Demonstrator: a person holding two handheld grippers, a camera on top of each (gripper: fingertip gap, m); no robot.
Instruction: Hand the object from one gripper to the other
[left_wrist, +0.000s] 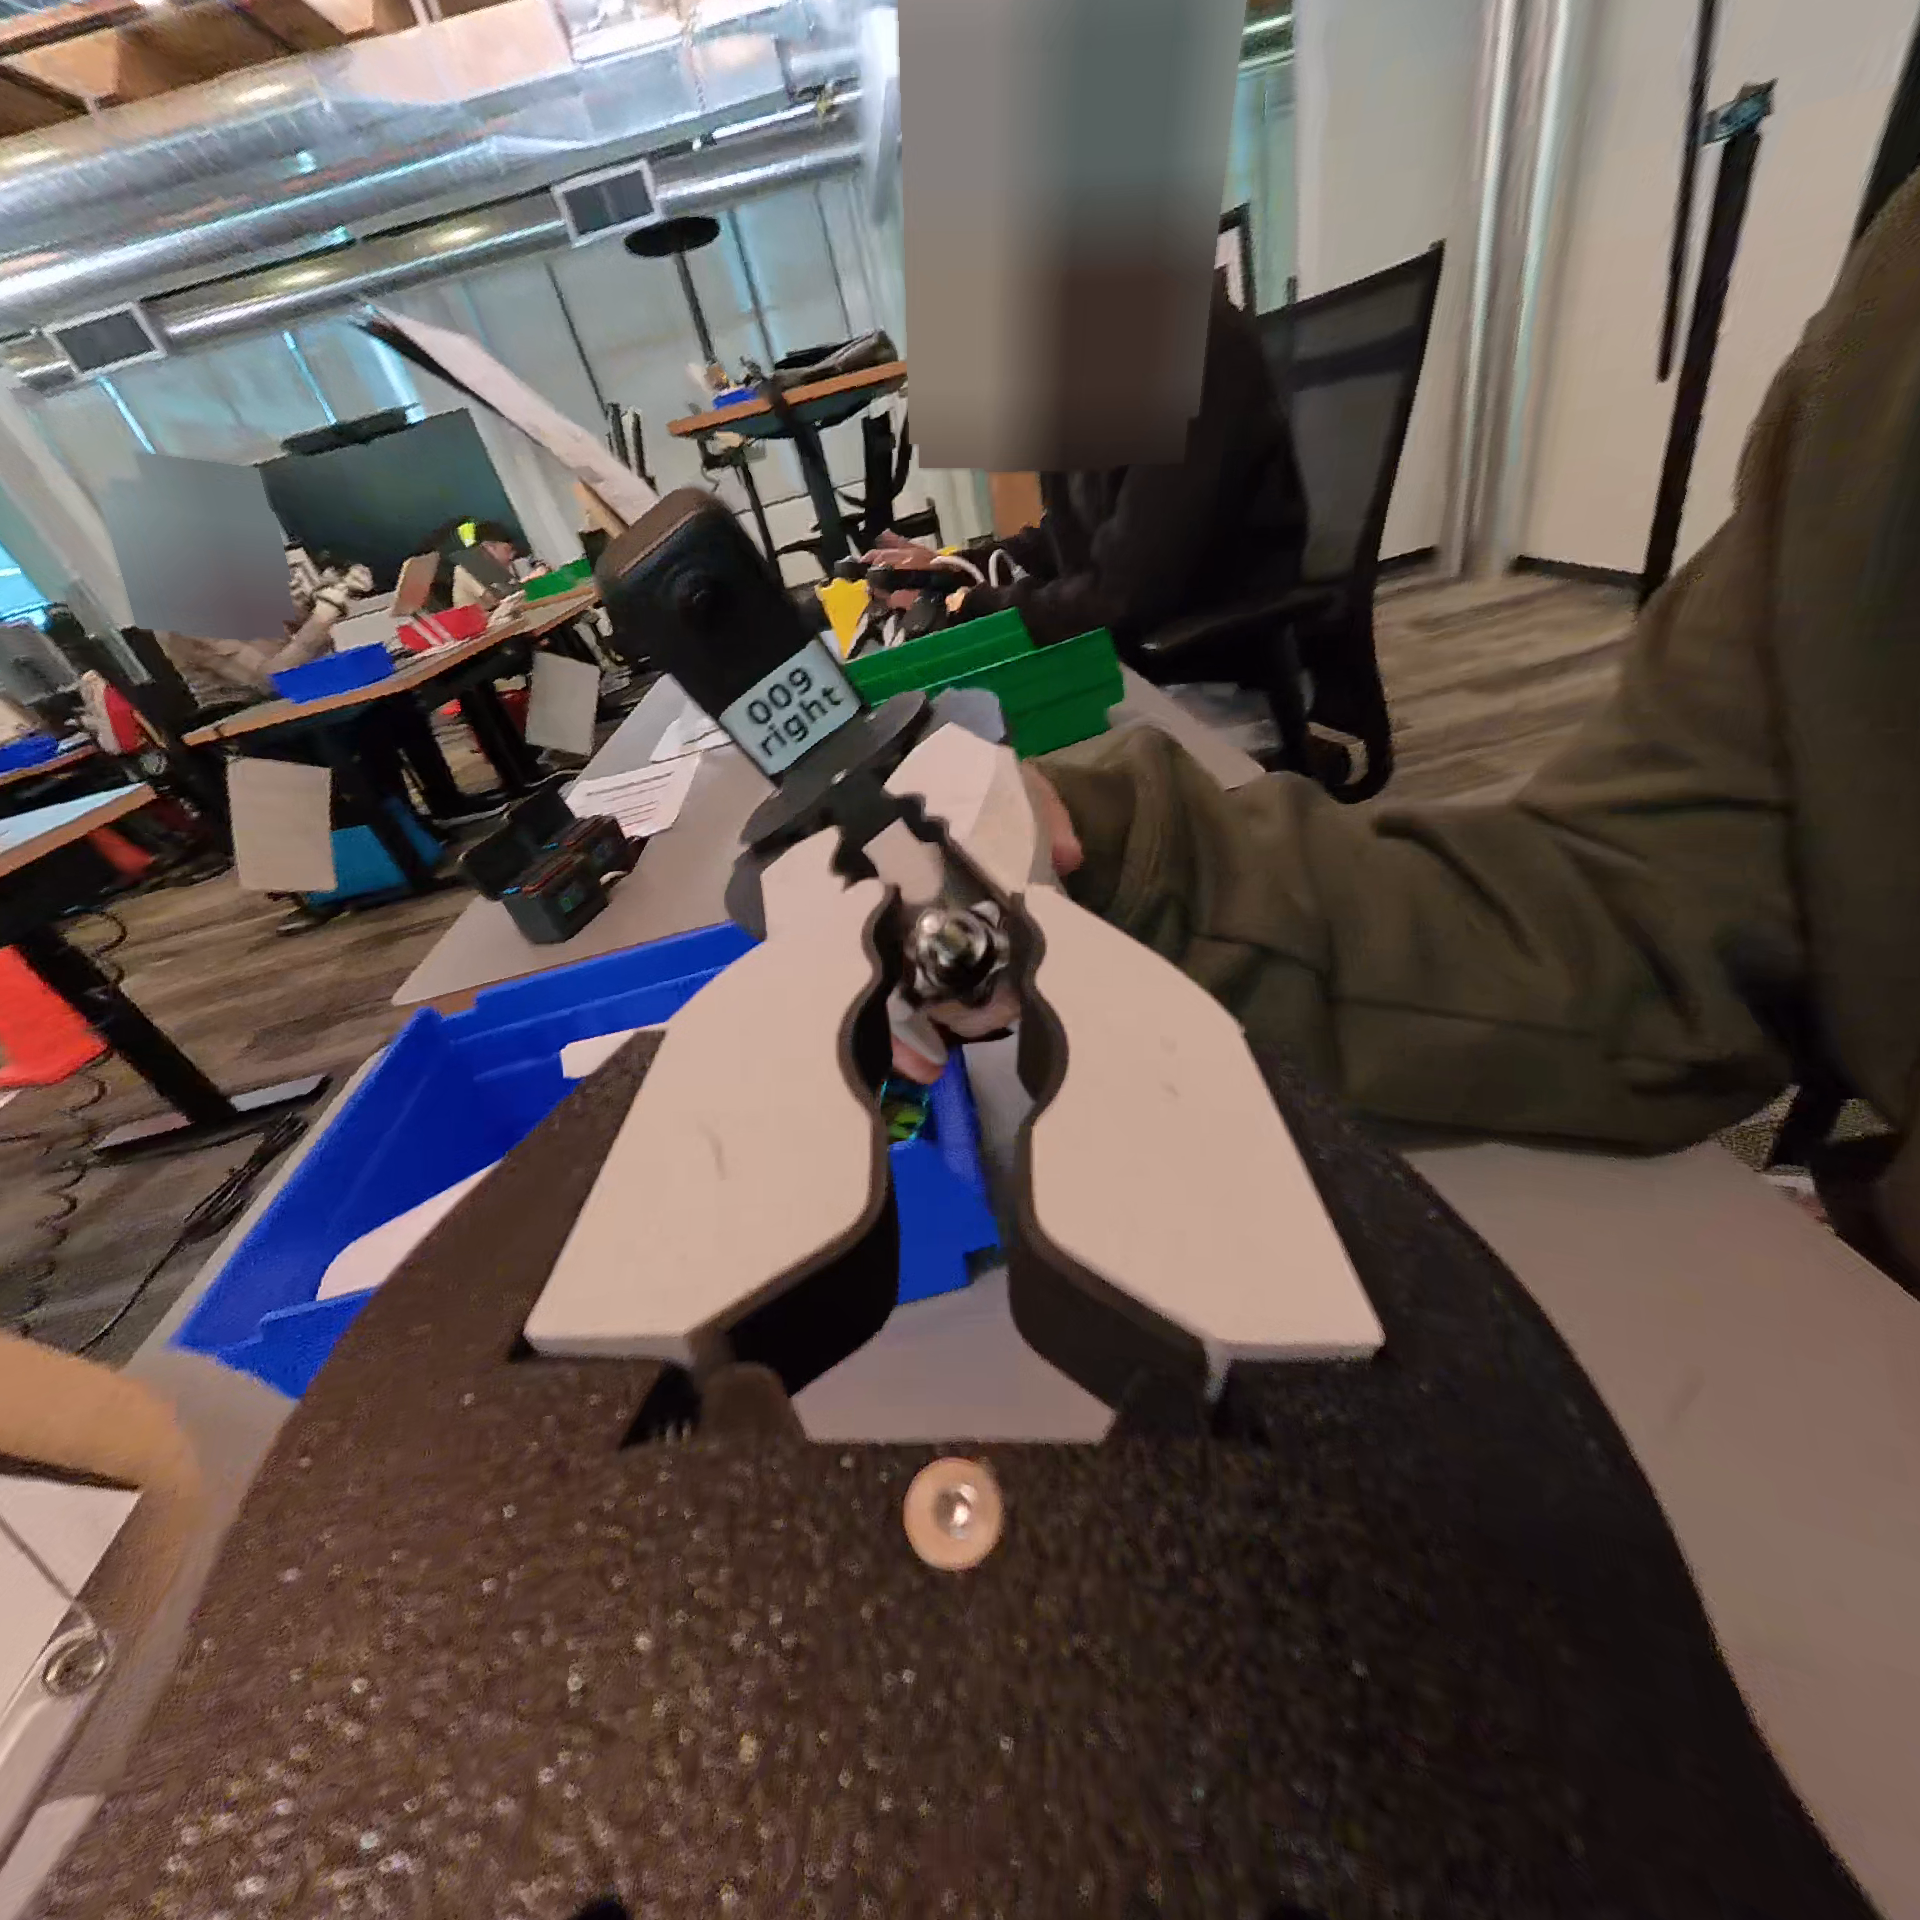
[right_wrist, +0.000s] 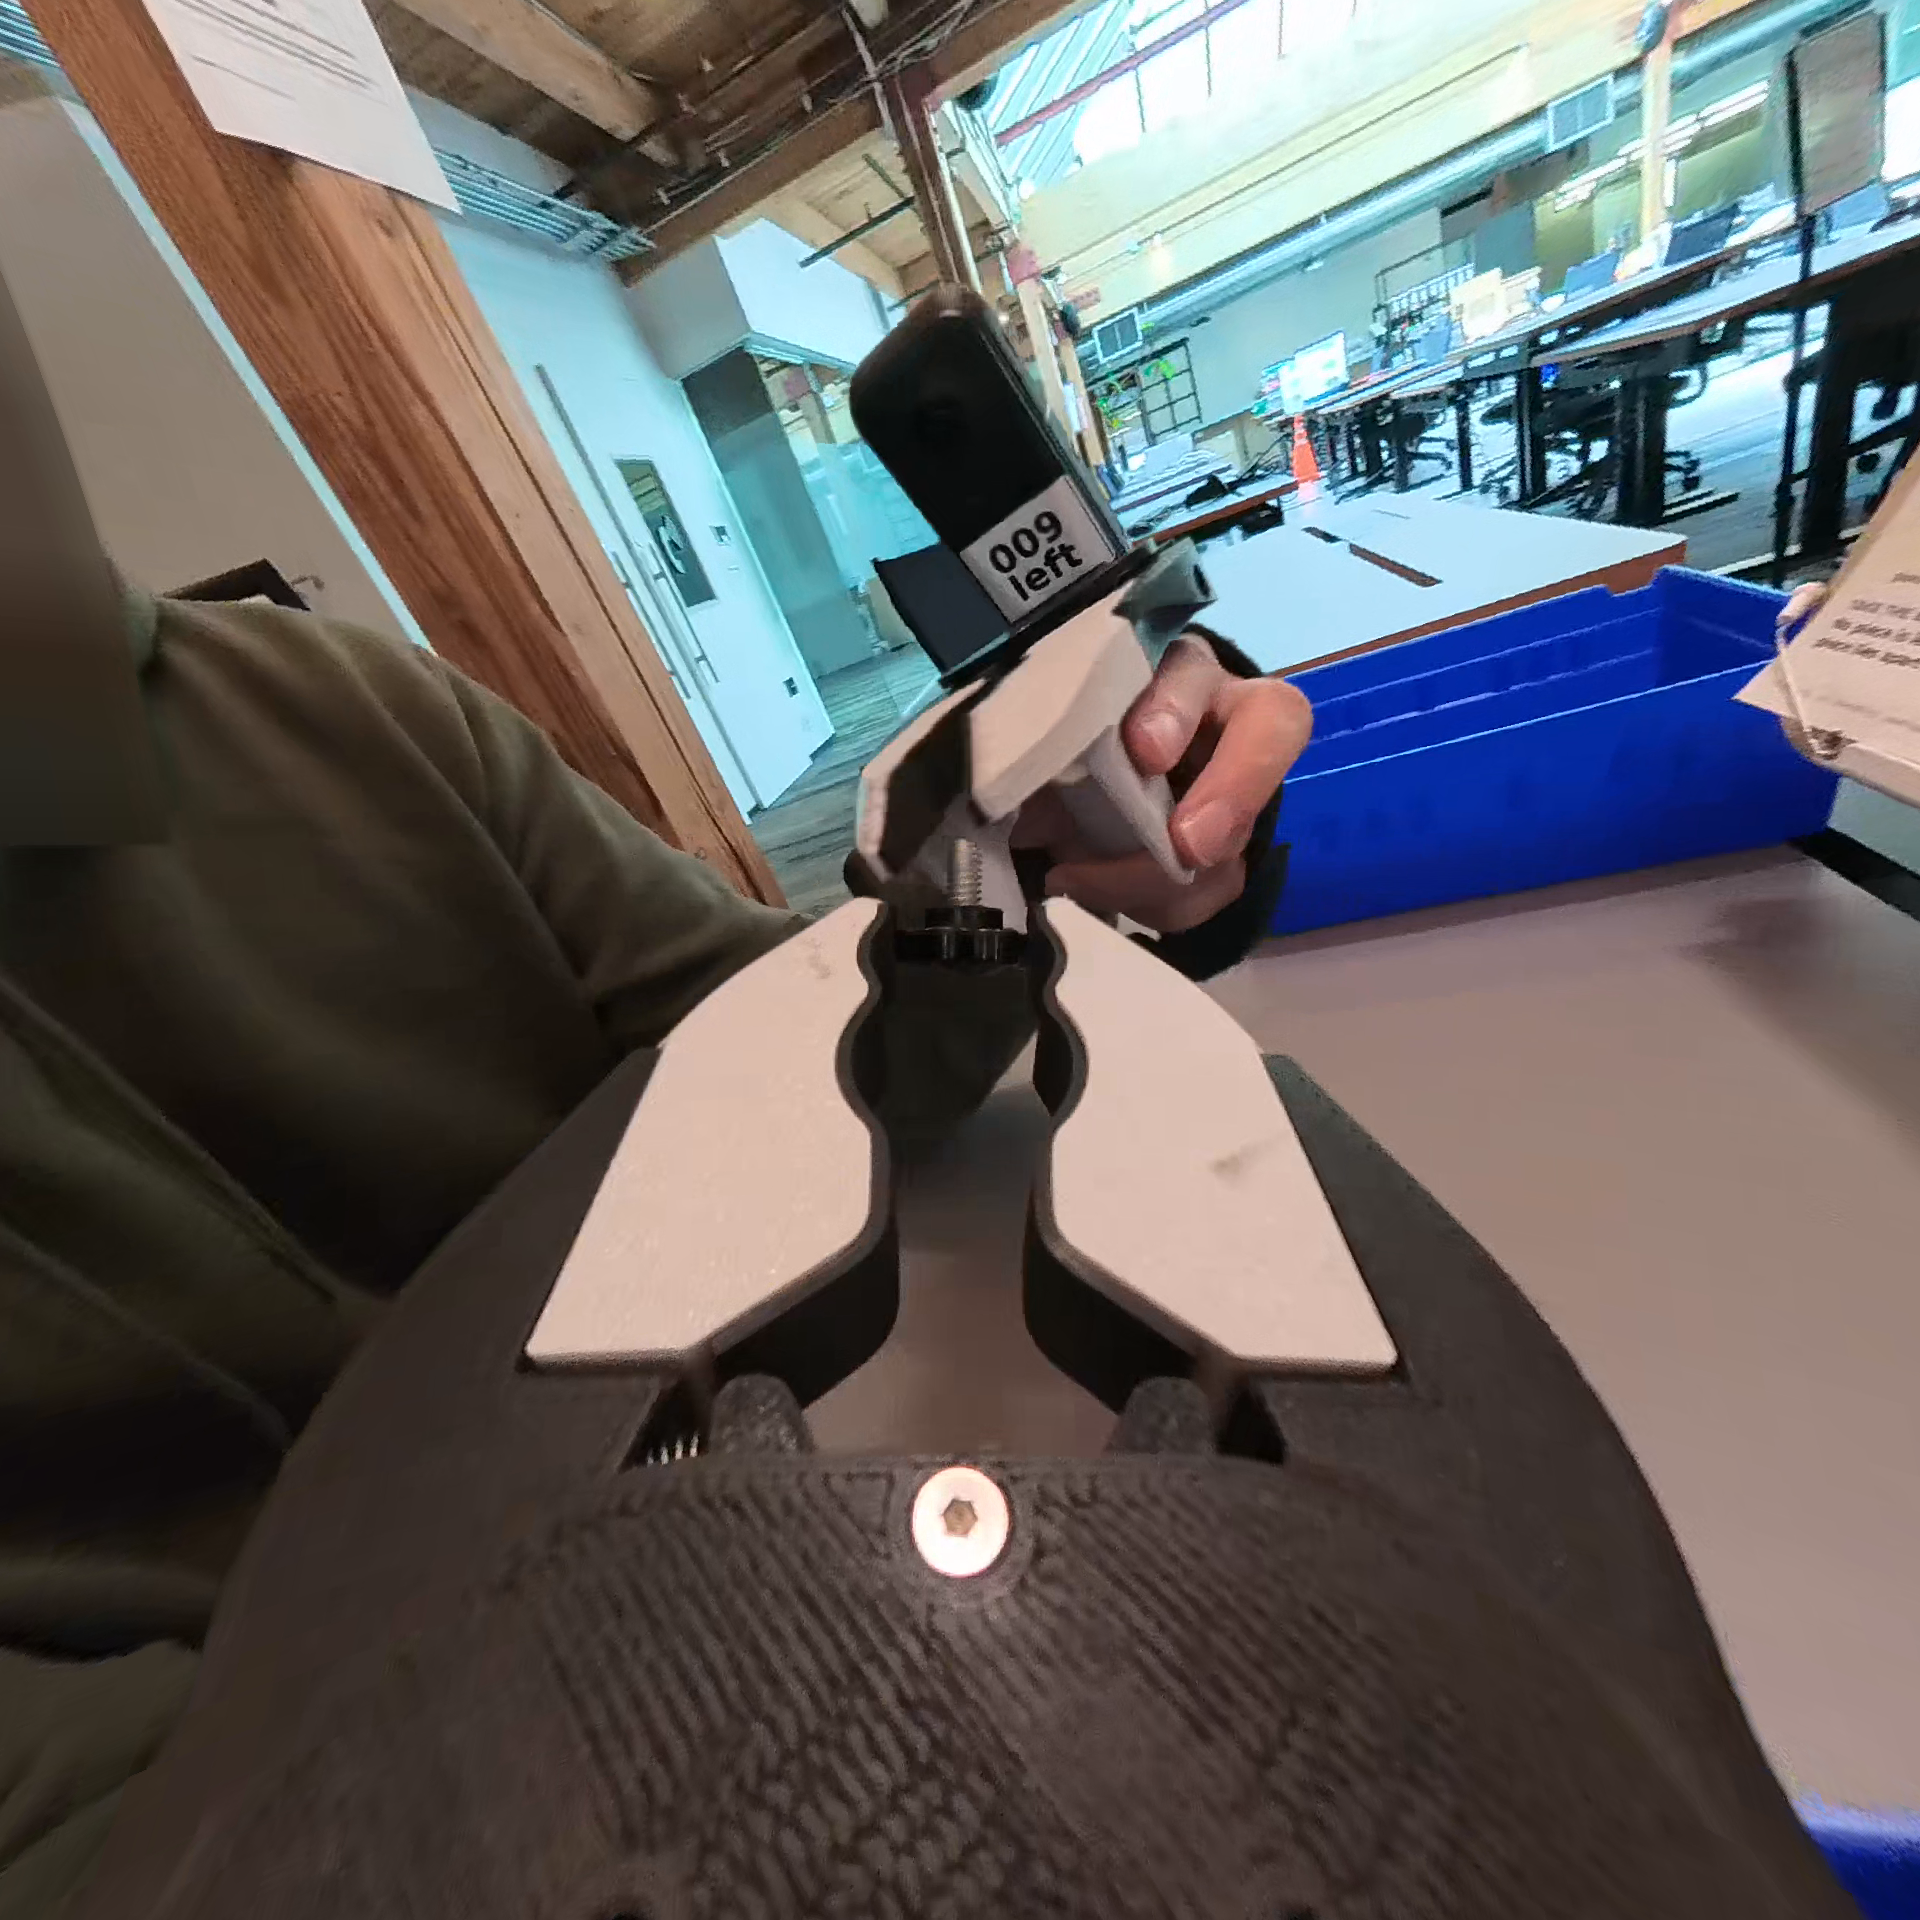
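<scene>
The object is a thumb screw with a black star knob (right_wrist: 956, 930) and a silver threaded shaft (right_wrist: 966, 857). My right gripper (right_wrist: 956, 935) is shut on the black knob. My left gripper (left_wrist: 951, 935) faces it tip to tip, and its fingers close around the shiny metal end of the screw (left_wrist: 948, 951). In the right wrist view the left gripper (right_wrist: 961, 836) comes in from above, with a hand (right_wrist: 1195, 769) squeezing its trigger. In the left wrist view the right gripper (left_wrist: 914, 883) sits just behind the screw. Both hold the screw above the table.
A grey table (right_wrist: 1558, 1091) lies below. A blue bin (left_wrist: 416, 1143) stands just beyond the grippers and also shows in the right wrist view (right_wrist: 1558, 748). A green bin (left_wrist: 1018, 655) and black cases (left_wrist: 551, 873) sit farther back. An olive sleeve (left_wrist: 1455, 914) fills the right.
</scene>
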